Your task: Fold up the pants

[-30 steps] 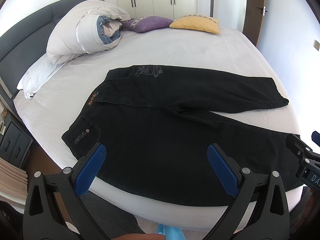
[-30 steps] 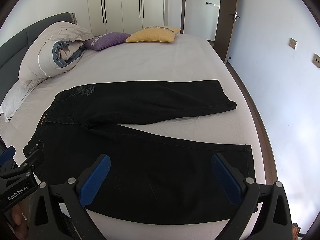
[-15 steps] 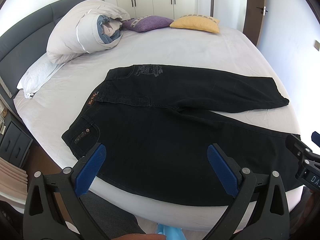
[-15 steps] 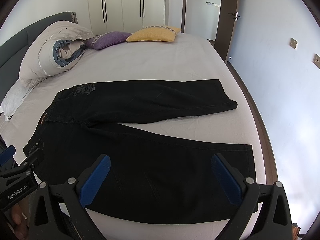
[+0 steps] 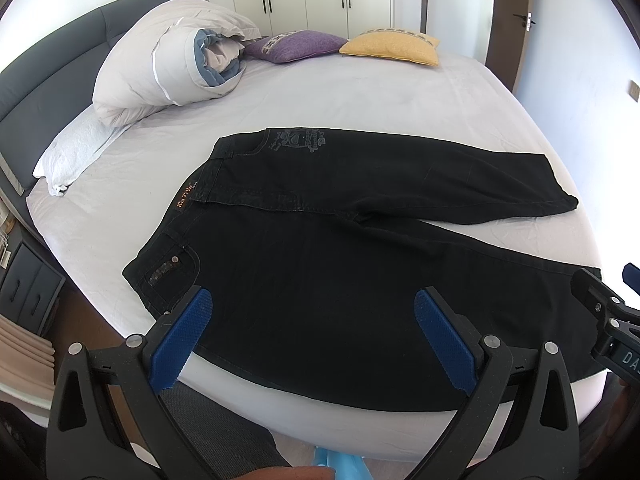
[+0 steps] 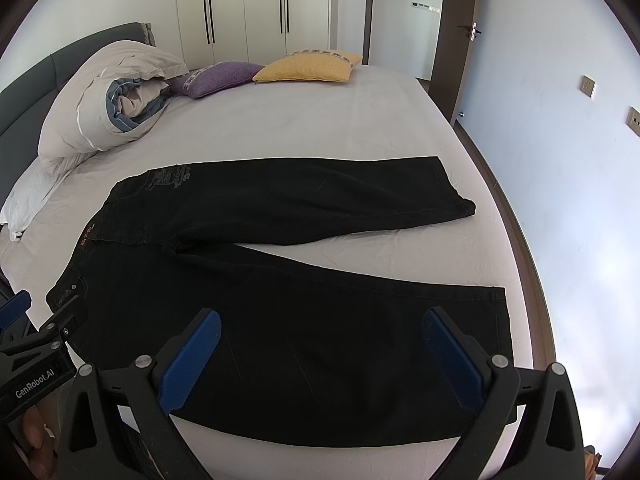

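**On the bed: pants flat, both grippers open**

On the bed (image 5: 360, 92), black pants (image 5: 320, 264) lie spread flat, waist toward the headboard (image 5: 48, 80), legs parted in a V toward the opposite edge. A small orange-lettered tag (image 5: 185, 197) sits at the waistband; its text is too small to read. A pale printed crest (image 5: 298, 141) marks the far hip; its lettering is illegible. A dark patch with a rivet (image 5: 168, 266) sits on the near hip.

Writing on the tools: the left gripper's body, seen from the right wrist view, reads "GenRobot.AI". The right gripper's body, at the edge of the left wrist view, shows "DA", the rest cut off.

Left gripper (image 5: 310, 338): fingers wide apart, blue pads (image 5: 182, 334) holding nothing, poised above the near hip and thigh at the bed's near edge.

Right gripper (image 6: 320, 356): fingers wide apart, pads (image 6: 450, 356) empty, poised above the near leg close to its hem.

A rolled duvet (image 5: 168, 60), a purple cushion (image 5: 296, 44) and a yellow cushion (image 5: 392, 46) lie near the headboard, well apart from the pants.
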The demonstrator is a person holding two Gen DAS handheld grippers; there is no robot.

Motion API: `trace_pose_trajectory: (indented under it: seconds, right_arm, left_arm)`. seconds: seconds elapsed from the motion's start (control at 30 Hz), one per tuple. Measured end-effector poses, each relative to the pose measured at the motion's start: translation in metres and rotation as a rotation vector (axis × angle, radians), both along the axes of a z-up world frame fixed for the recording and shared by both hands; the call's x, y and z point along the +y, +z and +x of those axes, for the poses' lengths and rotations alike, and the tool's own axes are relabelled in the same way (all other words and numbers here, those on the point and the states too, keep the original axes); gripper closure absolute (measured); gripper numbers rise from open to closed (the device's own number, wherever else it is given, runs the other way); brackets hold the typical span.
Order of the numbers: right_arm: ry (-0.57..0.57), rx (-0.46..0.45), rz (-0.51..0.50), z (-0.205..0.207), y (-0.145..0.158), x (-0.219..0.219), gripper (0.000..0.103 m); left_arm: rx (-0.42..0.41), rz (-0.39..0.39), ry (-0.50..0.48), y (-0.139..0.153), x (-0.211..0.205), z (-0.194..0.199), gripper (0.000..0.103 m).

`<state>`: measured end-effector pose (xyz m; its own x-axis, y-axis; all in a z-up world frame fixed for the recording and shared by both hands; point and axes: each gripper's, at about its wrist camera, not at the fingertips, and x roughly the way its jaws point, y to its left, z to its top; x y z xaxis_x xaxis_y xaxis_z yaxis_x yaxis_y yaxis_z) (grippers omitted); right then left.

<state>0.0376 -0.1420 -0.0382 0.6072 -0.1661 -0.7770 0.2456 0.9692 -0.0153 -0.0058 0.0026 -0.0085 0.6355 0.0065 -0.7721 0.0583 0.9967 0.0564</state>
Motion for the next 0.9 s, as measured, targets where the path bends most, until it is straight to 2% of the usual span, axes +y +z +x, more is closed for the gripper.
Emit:
trace_pose_trajectory:
  seconds: [0.1,0.2,0.27,0.37,0.4,0.47,0.53,0.57,0.63,0.7,0.73,0.83,0.9]
  right_arm:
    - [0.007,0.0,0.001,-0.002,-0.003,0.001,0.0]
    - [0.04,-0.009,0.026,0.0,-0.003,-0.004,0.0]
    - [0.098,-0.022,0.056,0.002,-0.001,-0.008,0.0]
    - [0.187,-0.054,0.109,0.015,0.006,-0.017,0.0]
    - [0.224,-0.064,0.138,0.023,0.009,-0.021,0.0]
    - [0.271,-0.066,0.182,0.042,0.013,-0.03,0.0]
    - [0.313,-0.077,0.208,0.063,0.017,-0.035,0.0]
    - [0.343,-0.085,0.214,0.078,0.019,-0.038,0.0]
    - [0.388,-0.095,0.213,0.102,0.021,-0.039,0.0]
    - [0.441,-0.1,0.214,0.13,0.021,-0.038,0.0]
    - [0.472,-0.097,0.208,0.147,0.02,-0.036,0.0]
    - [0.541,-0.067,0.18,0.188,0.013,-0.033,0.0]
    - [0.589,-0.039,0.156,0.218,0.004,-0.032,0.0]
  left_arm:
    - [0.007,-0.02,-0.008,-0.002,0.002,0.0,0.0]
    - [0.026,-0.097,-0.011,-0.002,0.013,0.006,0.0]
    - [0.039,-0.2,-0.009,-0.004,0.028,0.016,0.0]
    - [0.051,-0.407,0.031,-0.005,0.06,0.035,0.0]
    - [0.051,-0.489,0.059,-0.006,0.074,0.043,0.0]
    - [0.048,-0.603,0.112,-0.005,0.095,0.059,0.0]
    - [0.013,-0.719,0.153,-0.003,0.114,0.075,0.0]
    - [0.03,-0.765,0.184,-0.005,0.122,0.087,0.0]
    - [0.101,-0.812,0.196,-0.008,0.128,0.116,0.0]
    - [0.196,-0.828,0.202,-0.015,0.134,0.153,0.001]
    - [0.215,-0.835,0.189,-0.017,0.134,0.167,0.001]
    - [0.196,-0.877,0.185,-0.022,0.144,0.218,0.001]
    - [0.203,-0.858,0.204,-0.025,0.151,0.254,0.001]
